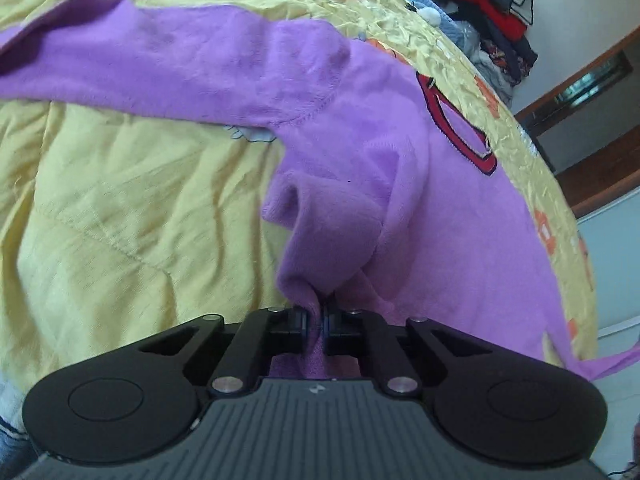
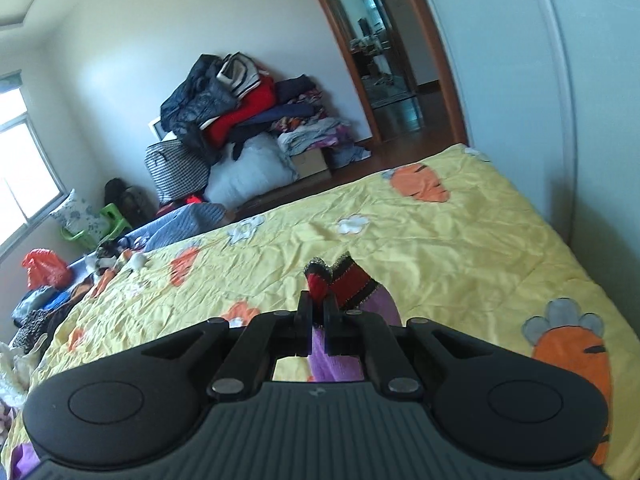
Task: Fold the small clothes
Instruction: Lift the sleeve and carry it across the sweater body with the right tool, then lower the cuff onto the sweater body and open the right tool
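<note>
1. Left wrist view: the left gripper (image 1: 319, 312) is seen clamped on a bunched fold of the purple garment (image 1: 360, 152), with cloth pinched between the closed jaws at the near centre. The rest of the garment is spread over the yellow quilt (image 1: 120, 200), a sleeve (image 1: 140, 64) running away to the far left and a red-edged opening (image 1: 460, 128) lying to the right.

2. Right wrist view: the right gripper (image 2: 318, 316) is shut on the red trim (image 2: 344, 280) of the same purple cloth (which part of the garment it is cannot be told). Behind it the quilt with its carrot print (image 2: 420, 182) stretches to the far side, and a heap of clothes (image 2: 240, 120) is stacked against the far wall.

3. Risks, as judged: only a thin pinch is held on each side, so cloth could be pulled free if the grippers are drawn apart too hard. The loose sleeve could be dragged under and a crooked fold produced.
</note>
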The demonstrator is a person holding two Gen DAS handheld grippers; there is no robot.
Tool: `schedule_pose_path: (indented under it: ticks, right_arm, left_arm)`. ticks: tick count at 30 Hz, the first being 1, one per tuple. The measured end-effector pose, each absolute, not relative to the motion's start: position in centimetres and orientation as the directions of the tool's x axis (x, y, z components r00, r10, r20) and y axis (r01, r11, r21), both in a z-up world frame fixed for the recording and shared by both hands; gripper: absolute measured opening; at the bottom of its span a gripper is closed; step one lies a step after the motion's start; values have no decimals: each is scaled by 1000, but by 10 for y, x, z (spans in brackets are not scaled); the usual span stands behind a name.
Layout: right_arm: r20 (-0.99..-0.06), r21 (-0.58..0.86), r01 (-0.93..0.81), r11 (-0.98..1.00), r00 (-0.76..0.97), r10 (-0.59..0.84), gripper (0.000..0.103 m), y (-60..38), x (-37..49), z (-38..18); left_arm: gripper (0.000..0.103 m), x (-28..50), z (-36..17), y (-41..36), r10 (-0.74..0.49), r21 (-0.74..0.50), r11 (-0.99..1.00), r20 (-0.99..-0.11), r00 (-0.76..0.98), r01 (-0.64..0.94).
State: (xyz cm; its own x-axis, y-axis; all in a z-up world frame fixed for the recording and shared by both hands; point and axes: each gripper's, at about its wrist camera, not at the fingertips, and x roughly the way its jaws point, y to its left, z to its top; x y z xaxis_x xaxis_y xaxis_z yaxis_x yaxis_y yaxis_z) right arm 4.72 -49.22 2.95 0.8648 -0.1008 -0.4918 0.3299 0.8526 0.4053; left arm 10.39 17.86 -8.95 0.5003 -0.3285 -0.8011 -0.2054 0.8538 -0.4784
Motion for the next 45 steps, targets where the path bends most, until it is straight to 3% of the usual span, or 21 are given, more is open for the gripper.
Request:
schedule_pose_path:
  ticks: [6, 11, 14, 17, 22, 23, 28, 35, 45]
  right_arm:
    - [-476, 411, 278, 868, 878, -56, 4, -472, 64, 34]
    - [-429, 417, 211, 884, 903, -13, 4, -453, 71, 54]
    - [-382, 477, 139, 868, 922, 63, 4, -447, 67, 70]
    - [-374, 439, 86, 894, 923, 95, 4, -425, 74, 89]
    - [-389, 414, -23, 910, 899, 200, 4, -370, 115, 100]
    - [-391, 418, -50, 907, 891, 229, 4, -355, 125, 100]
    - [-404, 422, -187, 887, 838, 368, 4, -276, 167, 96]
    - [-440, 466, -296, 834, 740, 508, 5, -169, 215, 75]
    - [-553, 485, -372, 791, 571, 607, 5, -31, 233, -3]
  left_arm:
    - [7, 53, -70, 212, -271, -463, 851, -792, 547, -248]
    - [7, 7, -65, 240, -176, -376, 881, -824, 538, -287]
    - [9, -3, -71, 246, -205, -365, 899, -839, 504, -241]
    - [9, -2, -61, 237, -126, -261, 945, -846, 518, -196]
    - [44, -3, -28, 224, -1, -142, 975, -772, 636, -171]
    - [47, -1, -22, 221, 5, -136, 977, -758, 652, -165]
    - [85, 10, -6, 200, -73, -219, 969, -695, 715, -114]
    - [85, 34, -25, 145, -180, -242, 970, -704, 687, 7]
    - [93, 33, -48, 151, -148, -191, 982, -748, 646, 4]
